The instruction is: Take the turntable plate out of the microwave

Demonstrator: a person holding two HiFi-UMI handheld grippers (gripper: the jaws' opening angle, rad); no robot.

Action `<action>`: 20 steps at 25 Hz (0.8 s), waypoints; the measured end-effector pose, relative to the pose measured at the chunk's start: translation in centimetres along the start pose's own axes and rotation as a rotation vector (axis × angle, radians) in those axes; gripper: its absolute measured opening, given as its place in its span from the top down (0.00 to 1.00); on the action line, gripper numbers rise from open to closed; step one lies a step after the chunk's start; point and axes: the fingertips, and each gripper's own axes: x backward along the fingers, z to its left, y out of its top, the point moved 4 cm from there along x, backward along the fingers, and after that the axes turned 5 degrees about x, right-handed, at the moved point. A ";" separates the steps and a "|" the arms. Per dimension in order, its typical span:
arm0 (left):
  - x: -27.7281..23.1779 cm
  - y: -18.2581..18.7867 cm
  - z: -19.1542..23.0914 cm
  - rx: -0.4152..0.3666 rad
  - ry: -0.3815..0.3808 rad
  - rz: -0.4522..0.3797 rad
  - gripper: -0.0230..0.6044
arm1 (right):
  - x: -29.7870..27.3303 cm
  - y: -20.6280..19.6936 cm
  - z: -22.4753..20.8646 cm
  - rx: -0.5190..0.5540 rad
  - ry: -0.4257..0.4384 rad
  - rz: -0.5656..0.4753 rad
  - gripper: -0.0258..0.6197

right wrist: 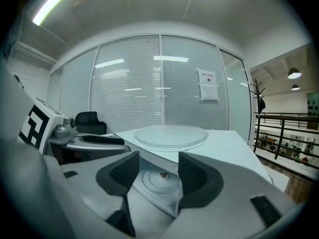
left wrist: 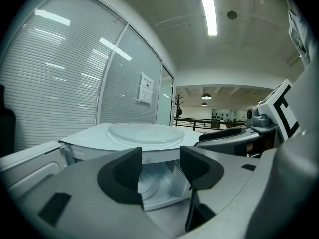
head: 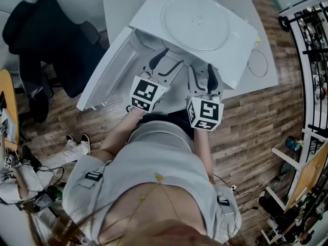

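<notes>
The glass turntable plate (head: 196, 22) lies flat on top of the microwave (head: 148, 14), which stands at the counter's (head: 117, 4) near edge. The left hand-held gripper (head: 166, 61) and the right hand-held gripper (head: 203, 74) hover just below the plate at the open cavity (right wrist: 158, 179), about equally near it. Both have their jaws apart and hold nothing.

**Bright glass-walled office, wood underfoot**

Wood-plank floor (head: 256, 122) runs all around the white surface (head: 115, 9). A black office chair (head: 46, 35) sits off to the left. The glass wall (right wrist: 129, 88) has its blinds down, with a paper notice (right wrist: 208, 85) stuck on it. A ceiling strip light (left wrist: 210, 14) glows overhead, and there's a black railing (right wrist: 281, 128) out right.
</notes>
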 end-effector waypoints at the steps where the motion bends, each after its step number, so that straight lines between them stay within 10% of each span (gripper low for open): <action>1: 0.1 0.0 -0.1 0.001 -0.004 -0.001 0.57 | 0.1 0.0 0.0 0.002 0.003 0.000 0.60; 11: 1.4 -0.4 -1.5 0.003 -0.045 -0.007 0.87 | 1.2 -0.5 0.6 0.007 0.046 0.000 0.84; 20: 2.1 -1.0 -3.7 0.020 -0.137 0.015 0.91 | 2.1 -0.4 2.4 -0.004 0.155 -0.034 0.92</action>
